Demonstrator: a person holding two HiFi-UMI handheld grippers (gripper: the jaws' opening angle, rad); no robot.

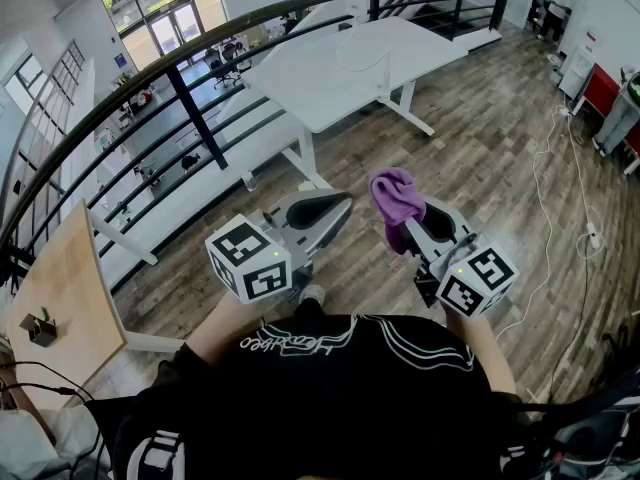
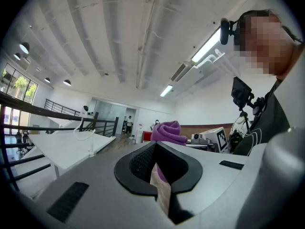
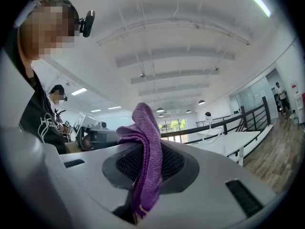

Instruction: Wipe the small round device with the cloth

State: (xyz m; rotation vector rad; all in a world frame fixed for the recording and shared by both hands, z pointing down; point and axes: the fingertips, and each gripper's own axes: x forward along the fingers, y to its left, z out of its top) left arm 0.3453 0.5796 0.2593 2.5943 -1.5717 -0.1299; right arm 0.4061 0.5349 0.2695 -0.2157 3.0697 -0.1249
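So the right gripper (image 1: 404, 230) has its jaws clamped on the purple cloth (image 3: 145, 161), which flops up and over the front of them, so that part's sorted. The left gripper (image 1: 338, 204) has its jaws closed with nothing in them; you just see floor and a bit of cloth past the tips. Both are held level in front of the person's chest, close together and angled in toward each other. The small round device (image 1: 358, 2) sits at the far end of the white desk (image 1: 330, 78), with a loop of white cable lying on the desk just in front of it. The whole desk is well ahead of both grippers, with a stretch of wood floor (image 1: 470, 148) between, so nothing's in reach yet. Neither hand looks clearly nearer the desk, but the right one has the cloth. Its jaws aim a bit left of the device, so I'd guess it needs to walk up to the desk and swing right
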